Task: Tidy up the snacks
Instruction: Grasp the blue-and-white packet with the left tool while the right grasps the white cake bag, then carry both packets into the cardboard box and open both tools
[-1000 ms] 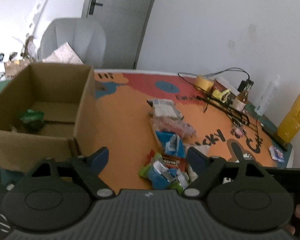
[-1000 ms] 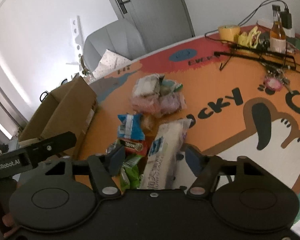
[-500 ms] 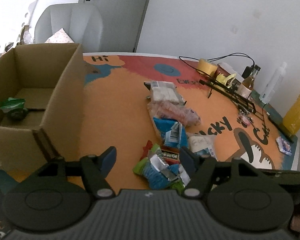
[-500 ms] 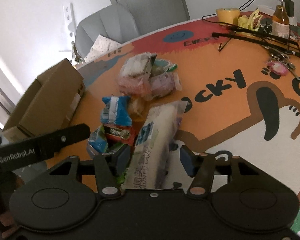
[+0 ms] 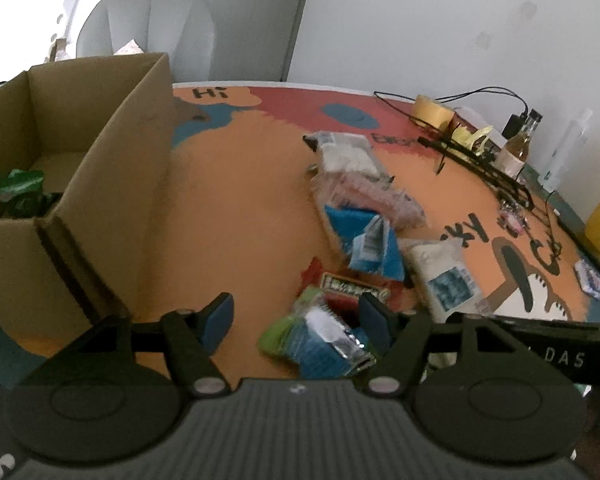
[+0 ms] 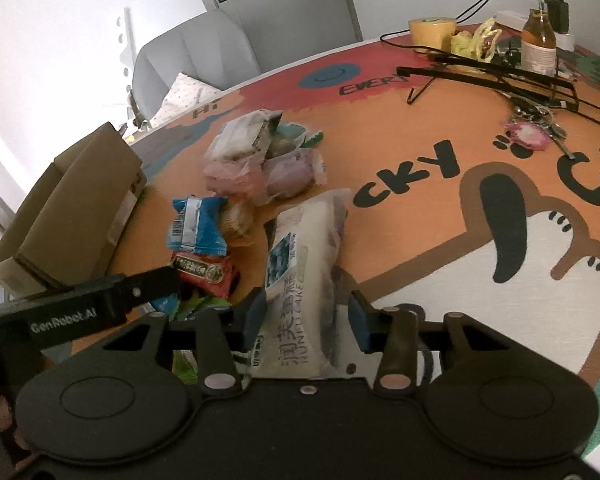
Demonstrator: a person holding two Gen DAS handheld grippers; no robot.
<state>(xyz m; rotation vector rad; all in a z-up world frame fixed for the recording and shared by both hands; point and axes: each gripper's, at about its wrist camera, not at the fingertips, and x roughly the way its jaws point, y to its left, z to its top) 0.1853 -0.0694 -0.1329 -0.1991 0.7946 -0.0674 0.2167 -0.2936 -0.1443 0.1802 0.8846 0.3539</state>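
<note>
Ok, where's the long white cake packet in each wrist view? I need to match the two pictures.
Left wrist view: the long white cake packet lies right of centre, just past the left gripper's right finger, beside the blue snack bag.
Right wrist view: the same packet is bottom centre, its near end between the closing jaws of the right gripper.
Shared landmark: the cardboard box, at the left in both.

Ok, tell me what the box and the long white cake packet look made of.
Box: plain brown corrugated cardboard, matte; its cut edge shows layered board.
Long white cake packet: thin plastic film, slightly glossy; it crinkles, has printed lettering, and looks partly see-through at the far end, though the blur leaves that uncertain.
</note>
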